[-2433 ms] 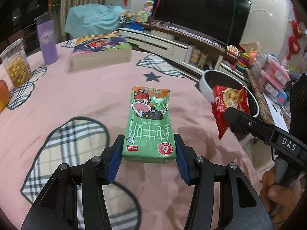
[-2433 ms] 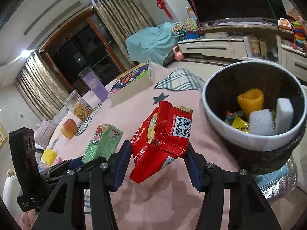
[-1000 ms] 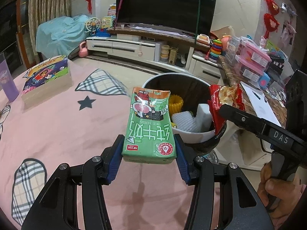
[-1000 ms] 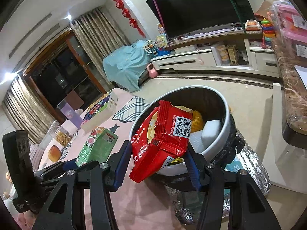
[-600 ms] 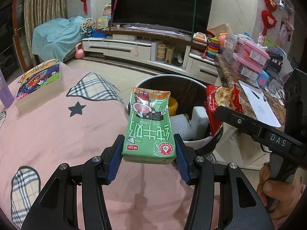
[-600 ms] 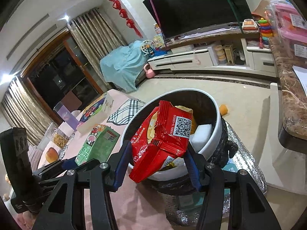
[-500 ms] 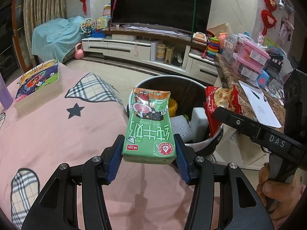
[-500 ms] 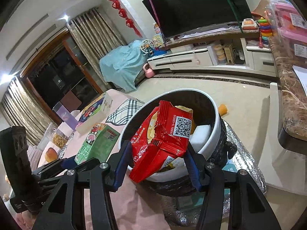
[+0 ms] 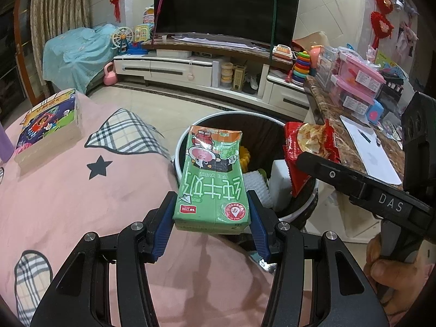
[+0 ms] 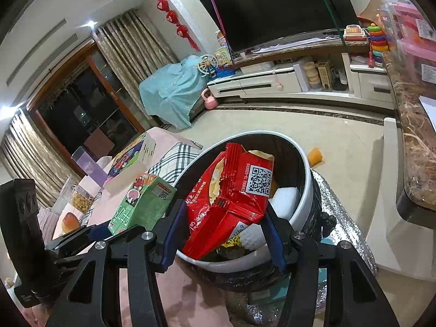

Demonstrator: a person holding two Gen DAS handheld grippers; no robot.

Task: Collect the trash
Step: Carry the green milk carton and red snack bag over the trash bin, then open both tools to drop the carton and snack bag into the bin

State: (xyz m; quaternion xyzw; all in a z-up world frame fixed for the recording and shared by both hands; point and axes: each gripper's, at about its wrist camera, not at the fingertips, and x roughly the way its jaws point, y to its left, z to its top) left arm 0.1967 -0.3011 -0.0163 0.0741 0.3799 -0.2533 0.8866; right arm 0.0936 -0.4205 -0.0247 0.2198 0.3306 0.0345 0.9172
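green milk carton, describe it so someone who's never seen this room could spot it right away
Find the round trash bin with the white rim at the edge of the pink tablecloth. Just before it, the left gripper clamps the green milk carton: boxy, with white Chinese lettering, unlike the crinkled red snack bag beside it.

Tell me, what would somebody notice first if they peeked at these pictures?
Probably the green milk carton pinched in the left gripper, held up just before the trash bin. Next, the torn red snack bag squeezed in the right gripper, right over the bin's opening. Behind them, a big black TV fills the wall.
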